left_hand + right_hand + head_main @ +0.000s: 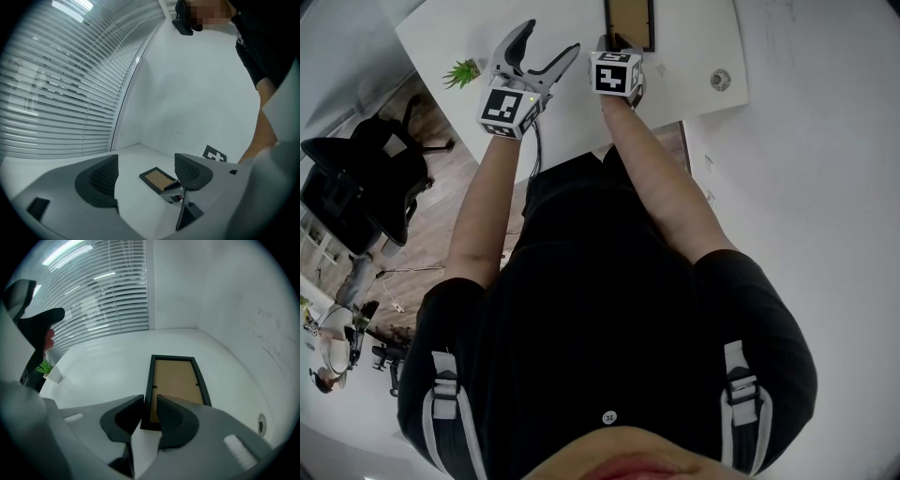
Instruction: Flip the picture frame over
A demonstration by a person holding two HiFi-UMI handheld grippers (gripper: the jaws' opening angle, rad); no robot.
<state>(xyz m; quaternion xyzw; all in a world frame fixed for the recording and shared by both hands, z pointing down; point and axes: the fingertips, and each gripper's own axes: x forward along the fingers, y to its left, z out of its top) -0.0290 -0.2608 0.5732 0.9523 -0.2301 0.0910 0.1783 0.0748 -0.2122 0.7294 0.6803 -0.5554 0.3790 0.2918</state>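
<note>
Black rectangular picture frame (176, 380) with brown board backing: flat on the worktop, backing up, two small tabs visible on the long rails. Set toward the far edge, near the wall.

White smooth worktop (108, 366): pushed into a room corner, white walls on two sides. Round metal fitting (261, 423) sunk into the surface, right of the frame and apart from it. Small green potted plant (47, 367) in a white pot at the left edge, well apart from the frame.

Right tongs (149, 411): narrow, closed on the frame's left long rail at the near corner, one pad outside the rail, one over the backing; angled steeply down.

Left tongs (145, 173): wide, nothing between the pads, held above the worktop left of the frame, pointing nearly level.

Room: white slatted window blinds (47, 93) along the left, ceiling strip light above. Black office chair (356, 178) on wood-pattern floor (441, 216) beside the worktop, seen in the head view.
</note>
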